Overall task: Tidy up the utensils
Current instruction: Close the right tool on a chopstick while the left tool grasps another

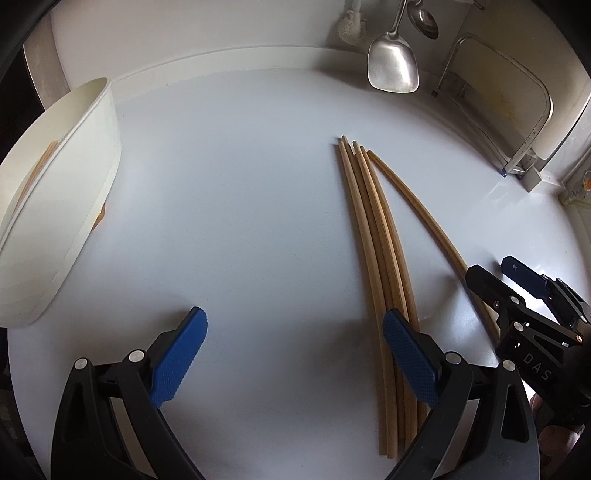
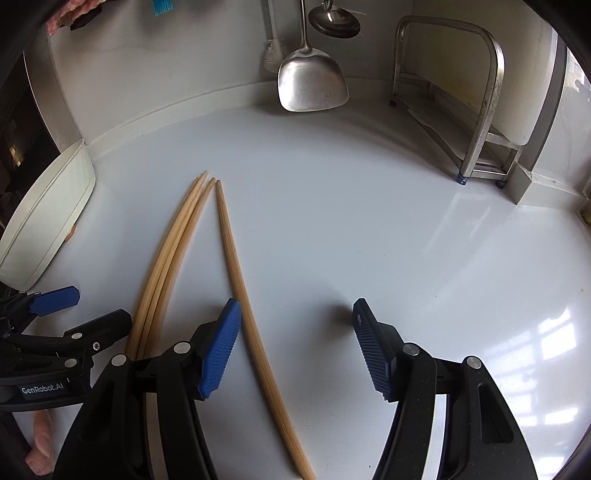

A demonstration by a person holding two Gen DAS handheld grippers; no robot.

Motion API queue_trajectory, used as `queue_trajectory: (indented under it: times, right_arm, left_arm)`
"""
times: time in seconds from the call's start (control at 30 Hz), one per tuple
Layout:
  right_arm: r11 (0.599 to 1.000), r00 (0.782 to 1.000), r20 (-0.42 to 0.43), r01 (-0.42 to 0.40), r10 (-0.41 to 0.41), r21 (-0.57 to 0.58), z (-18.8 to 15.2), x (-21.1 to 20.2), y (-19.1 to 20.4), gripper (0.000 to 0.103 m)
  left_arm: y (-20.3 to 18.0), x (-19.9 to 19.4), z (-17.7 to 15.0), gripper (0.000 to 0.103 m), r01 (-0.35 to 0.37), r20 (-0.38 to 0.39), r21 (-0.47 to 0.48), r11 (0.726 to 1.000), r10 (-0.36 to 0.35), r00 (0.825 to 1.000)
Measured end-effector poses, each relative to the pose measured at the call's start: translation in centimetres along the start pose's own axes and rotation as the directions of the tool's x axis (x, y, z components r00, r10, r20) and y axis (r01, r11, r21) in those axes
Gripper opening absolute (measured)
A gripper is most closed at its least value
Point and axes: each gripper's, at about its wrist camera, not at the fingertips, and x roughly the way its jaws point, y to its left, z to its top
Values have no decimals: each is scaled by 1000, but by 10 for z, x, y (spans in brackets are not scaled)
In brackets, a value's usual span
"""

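Several wooden chopsticks (image 1: 373, 236) lie on the white counter, tips pointing away. In the right wrist view a bundle (image 2: 166, 258) lies left and a separate pair (image 2: 240, 280) runs between my right fingers. My left gripper (image 1: 295, 354) is open and empty, its right finger over the bundle's near end. My right gripper (image 2: 295, 347) is open, straddling the separate pair low over the counter. It also shows in the left wrist view (image 1: 506, 280). A white oval container (image 1: 62, 199) stands at the left with a chopstick inside.
A metal spatula (image 2: 312, 83) and a ladle (image 2: 334, 20) hang on the back wall. A metal rack (image 2: 469, 110) stands at the back right. The white container also shows in the right wrist view (image 2: 48, 210).
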Motion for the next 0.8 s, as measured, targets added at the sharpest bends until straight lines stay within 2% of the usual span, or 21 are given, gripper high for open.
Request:
queue_trajectory:
  times: [0.23,0.4,0.8]
  right_arm:
    - [1000,1000,5,-6,6,-1,-3,-2,-1,60]
    - [1000,1000,6,-2,2,-2,-2,-1,0,60]
    - [998,1000,2,-4,4,-57,2,1,7,60]
  left_arm:
    - [-5,1,0,96,-16,8,5,1000,16,1000]
    - [-11,6,3,97,-67,12,35,997,66,998]
    - [12,6,10,97,-91,13,-23,996,91,996]
